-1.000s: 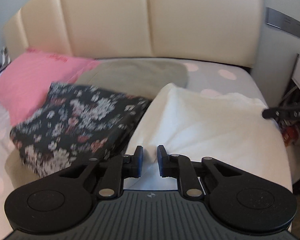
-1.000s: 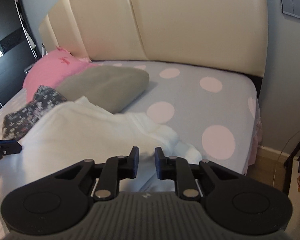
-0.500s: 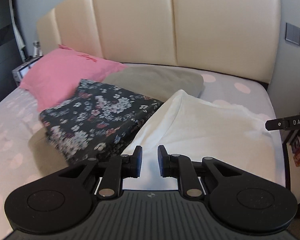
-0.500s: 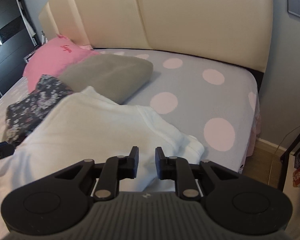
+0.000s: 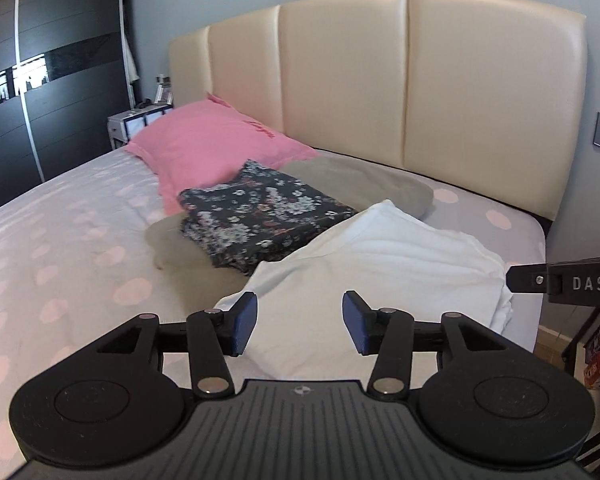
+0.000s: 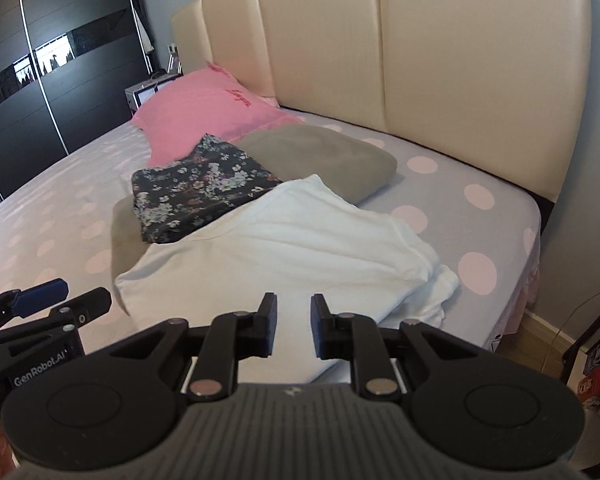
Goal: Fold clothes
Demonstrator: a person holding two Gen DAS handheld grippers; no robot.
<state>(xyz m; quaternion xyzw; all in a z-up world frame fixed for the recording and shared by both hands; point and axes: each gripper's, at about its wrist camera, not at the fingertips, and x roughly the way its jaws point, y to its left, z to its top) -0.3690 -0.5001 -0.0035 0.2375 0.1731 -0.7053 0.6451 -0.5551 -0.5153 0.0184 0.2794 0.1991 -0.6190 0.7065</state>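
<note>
White garment (image 5: 380,256) near bed edge (image 5: 536,320)

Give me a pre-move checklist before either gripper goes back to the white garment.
1. Left gripper open and holding nothing: ok.
2. Right gripper free of cloth: ok, jaws slightly apart, nothing between them.
3. White garment lying folded on the bed: ok, though its right edge is bunched.
4. Garment clear of the bed's edge: cannot tell, its near corner is hidden behind the right gripper.
5. Floral garment folded and lying on the grey cloth: ok.
6. White garment separate from the floral one: not ok, its far corner overlaps it.
</note>
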